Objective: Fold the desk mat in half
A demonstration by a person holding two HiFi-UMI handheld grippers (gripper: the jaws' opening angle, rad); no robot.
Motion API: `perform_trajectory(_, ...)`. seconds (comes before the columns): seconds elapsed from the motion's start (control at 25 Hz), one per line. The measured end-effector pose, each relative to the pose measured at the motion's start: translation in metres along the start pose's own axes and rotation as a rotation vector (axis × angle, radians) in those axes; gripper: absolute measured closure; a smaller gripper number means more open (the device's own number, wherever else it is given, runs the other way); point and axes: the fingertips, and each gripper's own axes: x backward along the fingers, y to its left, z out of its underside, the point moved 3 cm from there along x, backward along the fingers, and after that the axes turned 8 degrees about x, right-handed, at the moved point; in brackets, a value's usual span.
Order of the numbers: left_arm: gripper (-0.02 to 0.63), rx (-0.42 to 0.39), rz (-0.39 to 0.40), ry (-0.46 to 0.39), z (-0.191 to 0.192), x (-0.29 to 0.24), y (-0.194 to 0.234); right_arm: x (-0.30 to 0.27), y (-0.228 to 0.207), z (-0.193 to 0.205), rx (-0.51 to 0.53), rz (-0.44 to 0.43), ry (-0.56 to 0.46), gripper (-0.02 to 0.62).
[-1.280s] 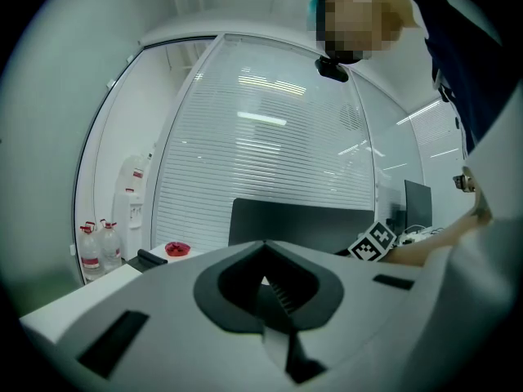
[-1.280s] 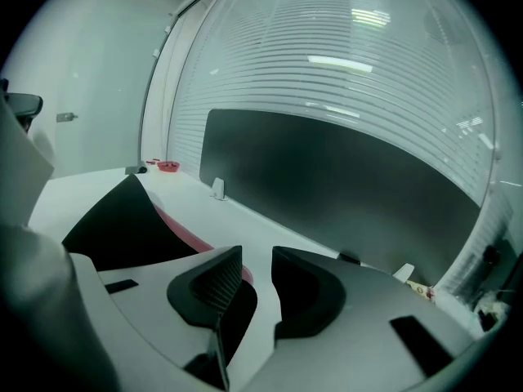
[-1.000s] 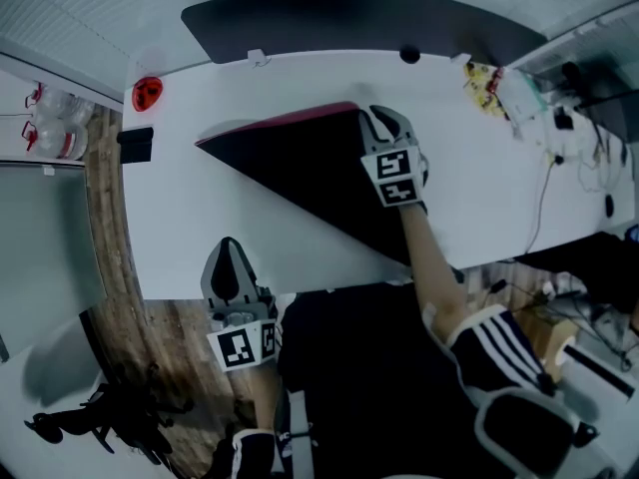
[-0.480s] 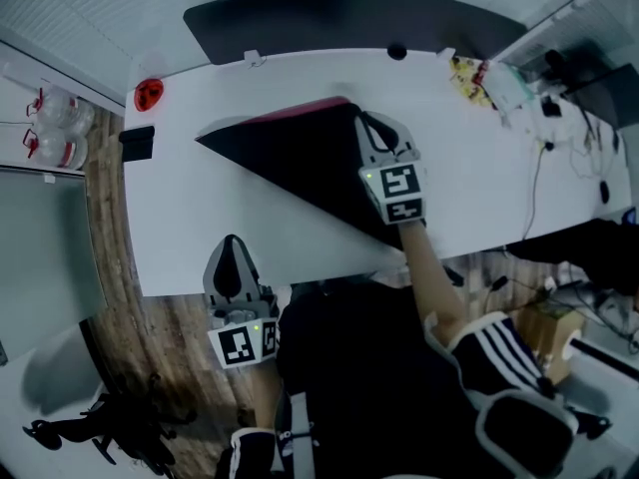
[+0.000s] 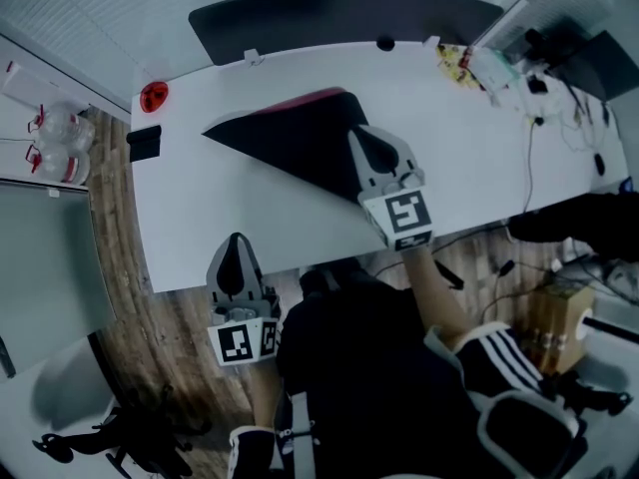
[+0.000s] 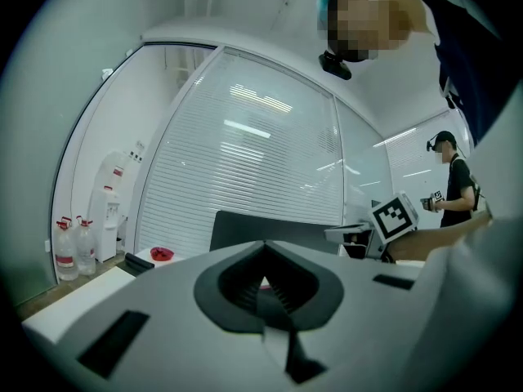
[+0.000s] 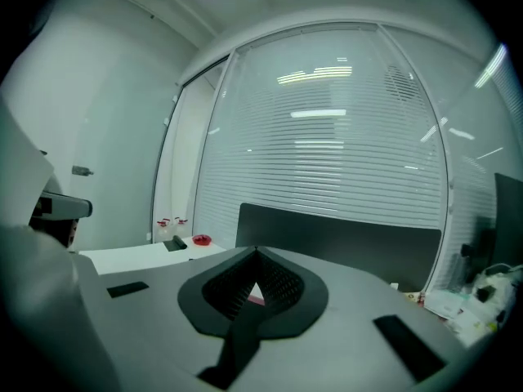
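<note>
The desk mat lies folded on the white desk as a dark triangle with a pink edge along its far side. My right gripper hovers over the mat's right part, raised off it, jaws shut with nothing seen between them. In the right gripper view the jaws meet, and a sliver of pink mat shows beyond them. My left gripper is held off the desk's front edge, over the floor, jaws shut and empty.
A red dish and a small black block sit at the desk's left end. A dark screen panel runs behind the desk. Cables and clutter fill the right end. Water bottles stand on the floor at left.
My right gripper has drawn back from the mat's far corner toward the front edge and risen. The mat stays flat. The left gripper has not moved.
</note>
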Motion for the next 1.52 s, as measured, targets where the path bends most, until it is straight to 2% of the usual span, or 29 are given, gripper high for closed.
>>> perform_trajectory(0.24,0.603,-0.022,0.059,0.009,-0.008,0.023,-0.002,0.044,0.035,-0.021,-0.002,-0.011,-0.055,0.592)
perform_trajectory(0.68,0.603,-0.027,0.109,0.031,-0.012,0.068,-0.004,0.108,0.091,-0.040,-0.057,-0.022,-0.098,0.592)
perform_trajectory(0.96,0.603,-0.030,0.122,0.002,-0.017,0.097,-0.005,0.147,0.125,-0.032,-0.057,-0.041,-0.057,0.592)
perform_trajectory(1.12,0.603,-0.037,0.150,-0.007,-0.013,0.110,-0.011,0.164,0.143,-0.030,-0.056,-0.064,-0.069,0.592)
perform_trajectory(1.52,0.603,-0.014,0.149,0.012,-0.003,0.133,-0.014,0.185,0.176,-0.014,-0.035,-0.105,-0.029,0.592)
